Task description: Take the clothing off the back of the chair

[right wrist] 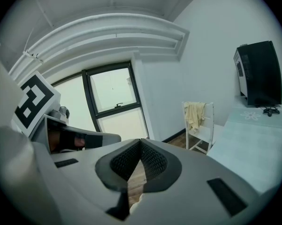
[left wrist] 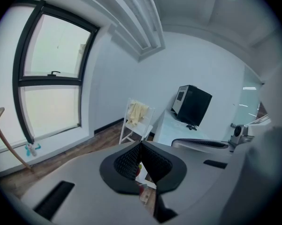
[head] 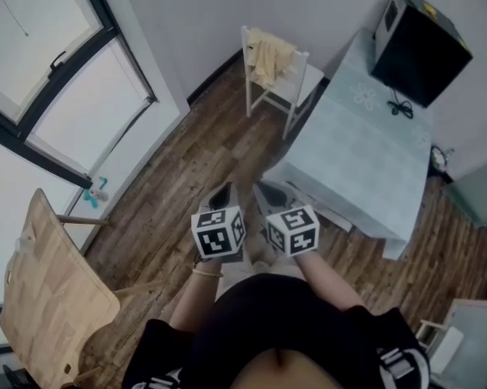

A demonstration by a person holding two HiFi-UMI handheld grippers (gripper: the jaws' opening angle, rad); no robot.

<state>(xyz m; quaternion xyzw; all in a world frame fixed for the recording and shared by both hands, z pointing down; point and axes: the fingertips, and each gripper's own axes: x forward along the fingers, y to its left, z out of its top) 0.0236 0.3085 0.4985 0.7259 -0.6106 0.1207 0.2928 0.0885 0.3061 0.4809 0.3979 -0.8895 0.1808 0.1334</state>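
- Task item: pale yellow cloth garment (head: 269,55), draped over the top rail of the backrest of a white wooden slatted chair (head: 298,87). It hangs down the back, bunched toward one side.
- The chair stands on the dark wood plank floor (head: 190,164), close to the white wall and just beside the far corner of the desk.
- Desk (head: 365,164): covered with a pale blue-green cloth that hangs over its edges. A black box-shaped appliance (head: 419,43) sits at its far end, with a dark cable on the cloth beside it.
- Left gripper (left wrist: 141,143): jaws closed tip to tip, nothing held between the ribbed black pads.
- Right gripper (right wrist: 141,141): jaws likewise closed together, empty.
- Head view: both grippers sit side by side in front of the person's body, marker cubes (head: 219,232) uppermost, the two near each other but not touching. Both point across the floor toward the chair, well apart from it.
- Both gripper views show the garment and chair ahead, small in the distance.
- Surroundings: dark-framed window (head: 61,96) at the left, and a light plywood chair (head: 49,298) at the lower left.
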